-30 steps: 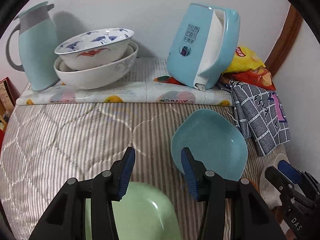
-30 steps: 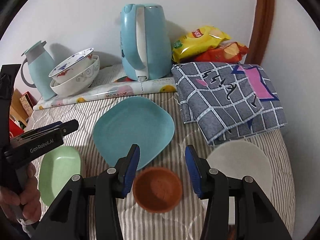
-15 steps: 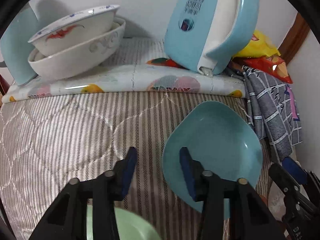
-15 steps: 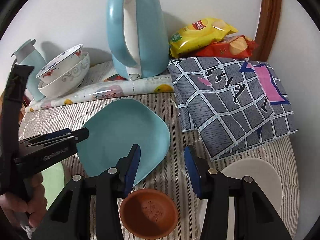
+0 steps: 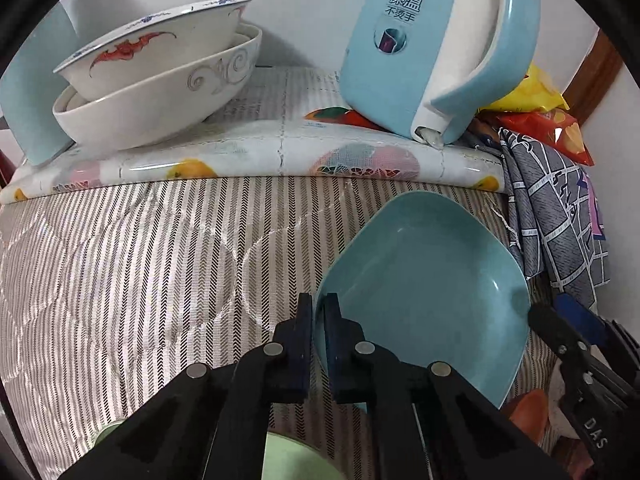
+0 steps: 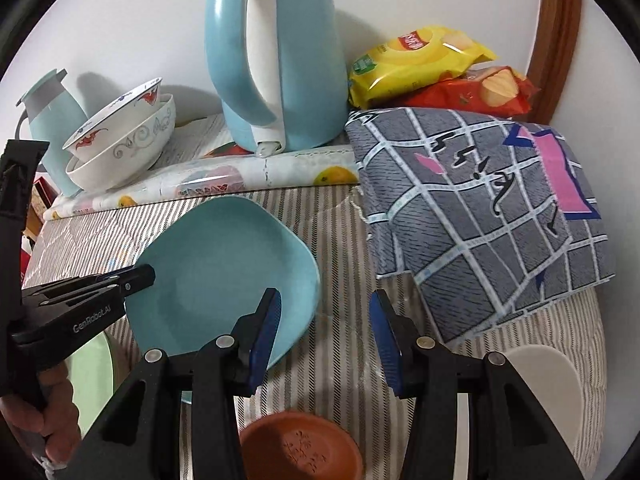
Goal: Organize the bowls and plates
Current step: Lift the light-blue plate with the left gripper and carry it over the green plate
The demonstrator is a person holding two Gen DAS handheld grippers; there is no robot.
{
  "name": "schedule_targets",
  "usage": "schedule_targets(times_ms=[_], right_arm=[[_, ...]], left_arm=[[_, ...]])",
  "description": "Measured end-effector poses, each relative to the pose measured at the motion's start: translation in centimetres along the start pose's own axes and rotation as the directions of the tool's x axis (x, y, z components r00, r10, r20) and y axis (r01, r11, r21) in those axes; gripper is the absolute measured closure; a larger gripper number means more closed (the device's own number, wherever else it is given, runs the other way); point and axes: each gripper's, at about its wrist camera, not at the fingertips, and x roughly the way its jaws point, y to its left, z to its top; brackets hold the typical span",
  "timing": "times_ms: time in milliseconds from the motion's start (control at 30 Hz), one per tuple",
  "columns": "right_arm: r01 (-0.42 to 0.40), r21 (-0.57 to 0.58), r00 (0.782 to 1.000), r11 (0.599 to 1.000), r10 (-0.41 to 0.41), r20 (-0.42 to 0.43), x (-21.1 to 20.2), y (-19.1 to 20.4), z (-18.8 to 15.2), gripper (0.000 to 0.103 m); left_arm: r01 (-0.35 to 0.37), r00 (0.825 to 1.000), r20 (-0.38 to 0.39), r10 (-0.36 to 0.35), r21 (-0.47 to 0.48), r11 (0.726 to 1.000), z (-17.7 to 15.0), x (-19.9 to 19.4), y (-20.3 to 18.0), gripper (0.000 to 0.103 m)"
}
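The left gripper has advanced and closed on the near-left rim of the teal plate, which sits on the striped cloth. The right gripper hovers open above the brown bowl.

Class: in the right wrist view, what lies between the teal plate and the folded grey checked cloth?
Only bare striped quilt separates the teal plate from the grey checked cloth; nothing rests on that strip in the right wrist view.
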Motion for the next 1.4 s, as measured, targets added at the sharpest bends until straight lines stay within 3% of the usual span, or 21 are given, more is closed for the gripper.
schedule_targets(times_ms=[133, 333, 467, 867, 1400], right_arm=[[0.008, 0.000, 1.000, 1.000, -0.008, -0.019, 1.1, 0.1, 0.3, 0.058], [-0.002, 0.004, 0.998, 1.000, 0.003, -0.067, 2.9, 0.3, 0.4, 0.071], [-0.001, -0.004, 0.998, 1.000, 0.001, -0.069, 3.7, 0.7, 0.2, 0.094], [0.021, 0.028, 0.999, 0.999, -0.022, 0.035, -2.0, 0.5, -0.2, 0.094], [0.027, 0.078, 0.996, 0.997, -0.033, 0.087, -11.6, 2.6, -6.2, 0.094]], left_arm=[[0.015, 1.000, -0.008, -0.015, -0.010, 1.000, 0.5, 0.7, 0.3, 0.096], [0.024, 1.000, -0.009, -0.024, -0.019, 1.000, 0.4, 1.1, 0.8, 0.091], [0.012, 1.000, 0.020, -0.012, 0.004, 1.000, 0.4, 1.3, 0.4, 0.093], [0.061, 0.994, 0.086, -0.062, 0.019, 0.998, 0.2, -3.4, -1.0, 0.094], [0.085, 0.989, 0.115, -0.090, 0.052, 0.995, -5.4, -11.3, -0.4, 0.093]])
